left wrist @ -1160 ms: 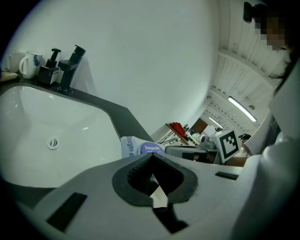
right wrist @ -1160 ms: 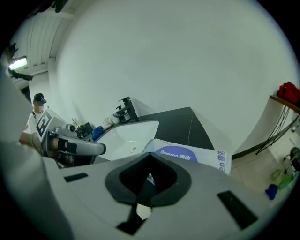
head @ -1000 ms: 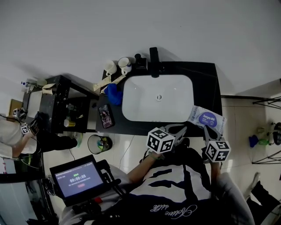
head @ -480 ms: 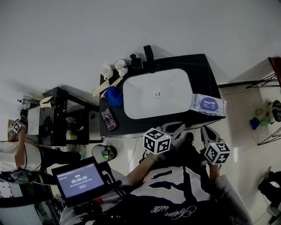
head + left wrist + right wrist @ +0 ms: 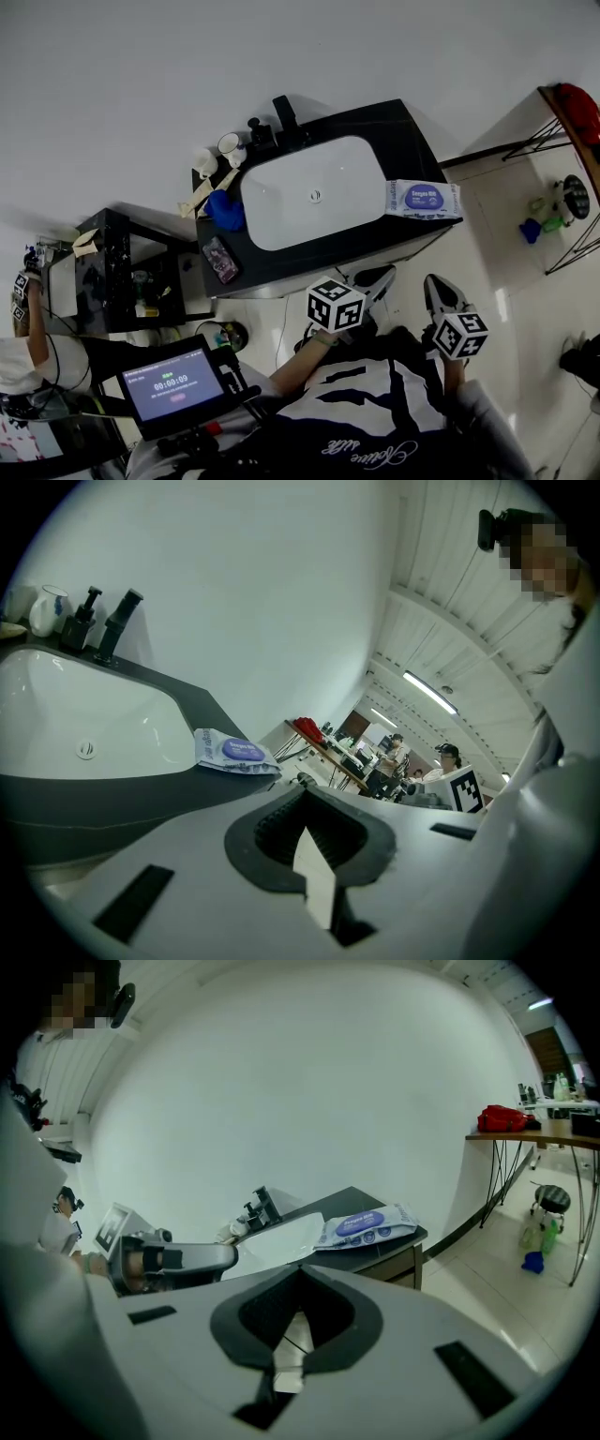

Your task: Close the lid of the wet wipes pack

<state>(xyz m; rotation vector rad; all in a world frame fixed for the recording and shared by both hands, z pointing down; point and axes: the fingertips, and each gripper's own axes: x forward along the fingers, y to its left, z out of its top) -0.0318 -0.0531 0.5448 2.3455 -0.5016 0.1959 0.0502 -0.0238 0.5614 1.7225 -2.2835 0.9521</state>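
Observation:
The wet wipes pack [image 5: 422, 199], white with a purple oval lid, lies on the right end of the black vanity top [image 5: 403, 141], beside the white basin [image 5: 309, 192]. It also shows as the pack [image 5: 234, 752] in the left gripper view and the pack [image 5: 364, 1225] in the right gripper view; its lid looks flat. My left gripper [image 5: 380, 277] and right gripper [image 5: 434, 286] hang in front of the vanity, well short of the pack, over the floor. Both are shut and hold nothing. In their own views the left gripper [image 5: 302, 799] and right gripper [image 5: 300, 1274] point toward the pack.
A black faucet [image 5: 284, 117], cups [image 5: 230, 143], a blue cloth [image 5: 223, 208] and a phone [image 5: 218, 260] sit left of the basin. A black shelf unit [image 5: 122, 272], a bin [image 5: 225, 335] and a timer screen [image 5: 171, 382] are at the left. Another person [image 5: 23, 319] stands far left.
The view has swung, so the vanity and pack now sit higher and further left in it. Both grippers stay low by the person's body, shut.

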